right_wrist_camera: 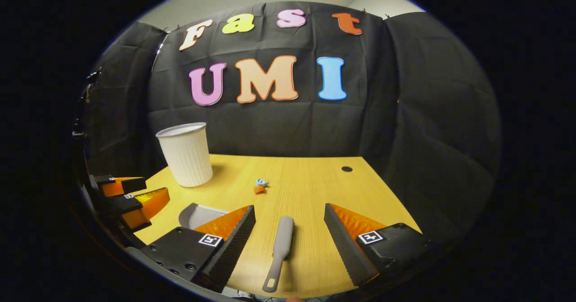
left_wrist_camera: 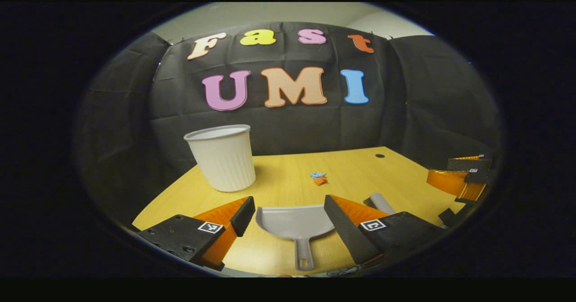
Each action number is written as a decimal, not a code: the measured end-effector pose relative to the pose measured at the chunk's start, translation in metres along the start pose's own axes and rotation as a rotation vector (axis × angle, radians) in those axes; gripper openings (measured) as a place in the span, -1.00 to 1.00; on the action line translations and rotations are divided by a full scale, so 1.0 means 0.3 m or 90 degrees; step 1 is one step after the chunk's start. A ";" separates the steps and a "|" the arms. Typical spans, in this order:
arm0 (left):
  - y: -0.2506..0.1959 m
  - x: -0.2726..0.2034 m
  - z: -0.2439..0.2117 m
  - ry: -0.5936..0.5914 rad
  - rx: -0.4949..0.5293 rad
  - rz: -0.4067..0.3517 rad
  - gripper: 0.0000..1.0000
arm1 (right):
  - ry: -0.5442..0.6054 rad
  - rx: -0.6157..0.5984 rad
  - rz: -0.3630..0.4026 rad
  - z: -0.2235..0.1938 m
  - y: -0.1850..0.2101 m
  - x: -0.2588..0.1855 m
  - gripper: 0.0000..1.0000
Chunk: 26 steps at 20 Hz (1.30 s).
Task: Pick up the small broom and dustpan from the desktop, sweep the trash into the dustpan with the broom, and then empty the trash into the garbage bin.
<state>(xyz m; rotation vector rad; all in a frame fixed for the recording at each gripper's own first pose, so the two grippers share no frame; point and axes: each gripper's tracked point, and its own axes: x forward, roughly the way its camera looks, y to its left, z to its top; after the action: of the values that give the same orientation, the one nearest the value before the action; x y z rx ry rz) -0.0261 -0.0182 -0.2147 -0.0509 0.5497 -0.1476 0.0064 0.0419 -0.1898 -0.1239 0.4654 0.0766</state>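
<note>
A grey dustpan [left_wrist_camera: 294, 224] lies on the wooden desk [left_wrist_camera: 288, 167] with its handle toward me, between the fingers of my open left gripper [left_wrist_camera: 289, 221], which holds nothing. The grey small broom [right_wrist_camera: 280, 245] lies flat between the fingers of my open right gripper [right_wrist_camera: 290, 239], untouched. Small blue and orange scraps of trash [left_wrist_camera: 319, 178] sit mid-desk, also trash [right_wrist_camera: 259, 186] in the right gripper view. A white ribbed garbage bin [left_wrist_camera: 222, 157] stands at the back left, bin [right_wrist_camera: 185, 154]. Part of the dustpan [right_wrist_camera: 198, 215] and the left gripper [right_wrist_camera: 128, 198] show at left.
The right gripper [left_wrist_camera: 463, 180] shows at the right edge of the left gripper view, and the broom's end [left_wrist_camera: 381, 202] pokes out behind my finger. A dark cable hole [right_wrist_camera: 346, 169] sits at the desk's back right. Black cloth walls enclose the desk.
</note>
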 end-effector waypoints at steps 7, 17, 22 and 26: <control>-0.045 0.067 -0.292 0.136 0.014 -0.024 0.89 | 0.122 -0.032 -0.001 -0.242 0.002 0.102 0.86; -0.092 0.099 -0.575 0.310 0.034 -0.050 0.92 | 0.283 -0.068 0.009 -0.529 0.016 0.173 0.51; -0.095 0.097 -0.636 0.356 0.032 -0.054 0.63 | 0.378 -0.074 0.026 -0.627 0.029 0.172 -0.02; -0.083 0.099 -0.665 0.372 0.033 -0.055 0.07 | 0.378 -0.094 0.034 -0.617 0.015 0.185 -0.58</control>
<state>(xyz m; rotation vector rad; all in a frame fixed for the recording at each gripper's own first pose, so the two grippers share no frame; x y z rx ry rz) -0.1087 -0.0492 -0.3977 0.0216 1.1268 -0.2632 -0.0265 0.0236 -0.3794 -0.2825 1.0560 0.1279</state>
